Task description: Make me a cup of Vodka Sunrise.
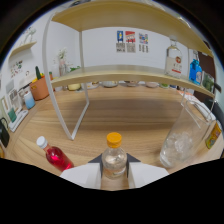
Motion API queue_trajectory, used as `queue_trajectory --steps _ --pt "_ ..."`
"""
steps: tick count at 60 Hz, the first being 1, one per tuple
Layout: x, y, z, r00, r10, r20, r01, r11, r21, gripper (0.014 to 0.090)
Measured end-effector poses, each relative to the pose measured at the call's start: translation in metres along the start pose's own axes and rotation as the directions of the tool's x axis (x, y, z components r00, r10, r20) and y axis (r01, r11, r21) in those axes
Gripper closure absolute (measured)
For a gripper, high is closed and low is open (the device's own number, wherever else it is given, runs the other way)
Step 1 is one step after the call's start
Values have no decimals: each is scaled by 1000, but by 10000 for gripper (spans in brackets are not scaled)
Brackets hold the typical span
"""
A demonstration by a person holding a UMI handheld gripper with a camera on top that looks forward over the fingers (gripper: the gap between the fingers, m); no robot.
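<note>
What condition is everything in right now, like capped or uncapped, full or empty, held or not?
Orange-capped bottle: upright, capped, clear liquid, between the jaws, which press on both its sides.
Red bottle: lying tilted on the table, capped, red liquid inside.
Glass: upright, holds ice.
Shelf bottle: upright, on the shelf.
Gripper: shut on the orange-capped bottle.

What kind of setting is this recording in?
Probably a home-style drinks counter: a wooden table under a shelf holding bottles, a glass of ice, and a red drink bottle. The jaws are shut on a yellow-capped bottle.
</note>
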State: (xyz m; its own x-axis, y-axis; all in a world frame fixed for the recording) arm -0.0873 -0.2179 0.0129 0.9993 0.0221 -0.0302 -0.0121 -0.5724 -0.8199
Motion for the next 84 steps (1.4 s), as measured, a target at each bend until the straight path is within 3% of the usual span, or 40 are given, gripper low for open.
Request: queue_trajectory --steps 7,11,14,19,23,36,54,71,78,84 --pt "0 4 -2 1000 -2 18 2 1000 -5 668" --pt "0 5 -5 1000 -10 25 10 1000 -14 594" --pt "1 2 -10 999 -11 34 11 1000 -10 506" --pt "0 -9 -26 999 -11 50 11 1000 12 273" --pt "2 -26 -48 998 -20 61 16 998 61 194" --pt "20 -53 -121 996 -23 89 11 990 139 184" --pt "105 -51 -169 999 -29 -25 32 990 136 183" --pt "163 -228 -201 1000 0 -25 10 925 380 181" --pt "178 -296 -191 1000 9 -17 0 895 446 191" --pt "192 -333 -167 999 6 -35 11 891 453 226"
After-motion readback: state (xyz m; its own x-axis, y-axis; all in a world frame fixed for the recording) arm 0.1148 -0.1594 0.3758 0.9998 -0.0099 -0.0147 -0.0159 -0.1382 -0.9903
